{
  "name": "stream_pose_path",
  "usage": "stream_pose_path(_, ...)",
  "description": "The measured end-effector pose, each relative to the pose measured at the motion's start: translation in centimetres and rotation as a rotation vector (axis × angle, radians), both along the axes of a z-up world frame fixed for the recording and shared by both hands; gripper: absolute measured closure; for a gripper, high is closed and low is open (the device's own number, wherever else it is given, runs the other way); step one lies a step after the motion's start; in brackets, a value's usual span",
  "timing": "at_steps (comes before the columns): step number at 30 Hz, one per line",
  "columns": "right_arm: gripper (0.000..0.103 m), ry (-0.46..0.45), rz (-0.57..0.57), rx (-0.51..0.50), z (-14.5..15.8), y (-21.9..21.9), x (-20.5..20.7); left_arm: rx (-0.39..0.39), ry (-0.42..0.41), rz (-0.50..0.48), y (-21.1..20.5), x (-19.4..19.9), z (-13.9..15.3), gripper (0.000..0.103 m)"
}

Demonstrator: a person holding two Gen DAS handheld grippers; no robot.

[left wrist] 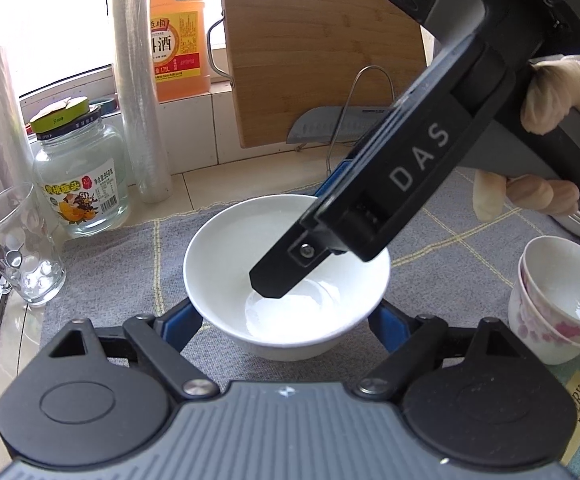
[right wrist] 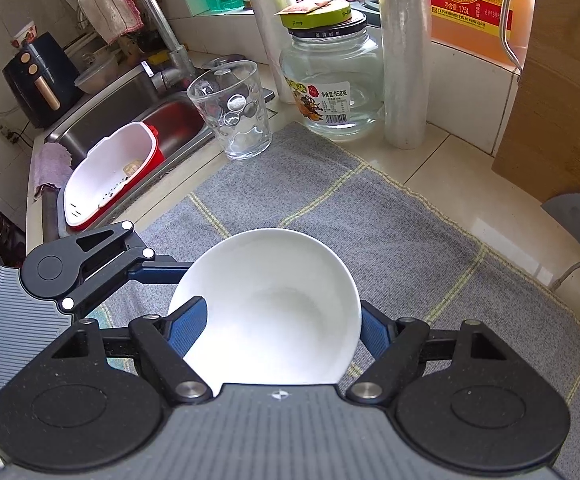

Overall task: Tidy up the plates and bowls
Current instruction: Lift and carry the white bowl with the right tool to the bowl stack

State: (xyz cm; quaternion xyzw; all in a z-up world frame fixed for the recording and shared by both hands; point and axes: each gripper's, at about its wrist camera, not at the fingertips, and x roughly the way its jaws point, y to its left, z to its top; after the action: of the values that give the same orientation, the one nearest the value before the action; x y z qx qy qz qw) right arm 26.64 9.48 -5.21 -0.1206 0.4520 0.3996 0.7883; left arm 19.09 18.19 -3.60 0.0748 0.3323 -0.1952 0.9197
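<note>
Two grippers on one white bowl, which sits on the grey checked mat. Left gripper: blue-padded fingers spread wide, one either side of the bowl's base; can't tell from the left wrist view whether the pads touch it. Right gripper comes in from the far right side, one finger reaching down inside the bowl with its tip near the bottom, the other outside behind the wall; the right wrist view shows one blue pad lying over the inner wall and the other outside the rim, so the wall sits between the two, but I can't tell whether they actually clamp it. A hand in a pale glove holds the right gripper's handle. Right of the bowl, well apart: two nested floral cups on the same mat. At the mat's left edge: clear drinking glass, then a glass jar with a green lid behind it. Bamboo cutting board leans against the back wall, an orange bottle of cooking wine left of it. Sink further left holds a red-and-white basin.
</note>
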Motion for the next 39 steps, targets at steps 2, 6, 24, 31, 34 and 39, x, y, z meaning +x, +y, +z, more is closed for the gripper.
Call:
stream_pose_path(2,0.019,-0.005,-0.005,0.001,0.2,-0.3,-0.6,0.001,0.000,-0.011,-0.3,-0.5,0.4,0.014)
stream_pose_path(6,0.019,-0.009,-0.022,0.005,0.5,-1.2,-1.9,0.005,-0.001,-0.033,-0.9,-1.6,1.1,0.014)
stream_pose_path(24,0.019,-0.063,-0.092,0.042,2.2,-6.9,-8.3,0.034,-0.027,-0.150,-5.8,-6.3,2.6,0.014)
stream_pose_path(31,0.019,-0.087,-0.148,0.062,3.1,-9.9,-10.0,0.026,-0.041,-0.201,-8.4,-7.1,3.1,0.014)
stream_pose_path(34,0.019,-0.102,-0.175,0.053,3.5,-11.2,-10.7,0.015,-0.049,-0.231,-9.7,-7.3,3.2,0.014)
stream_pose_path(39,0.019,-0.119,-0.230,0.044,3.9,-13.7,-12.1,0.002,-0.061,-0.292,-11.6,-7.5,3.5,0.014)
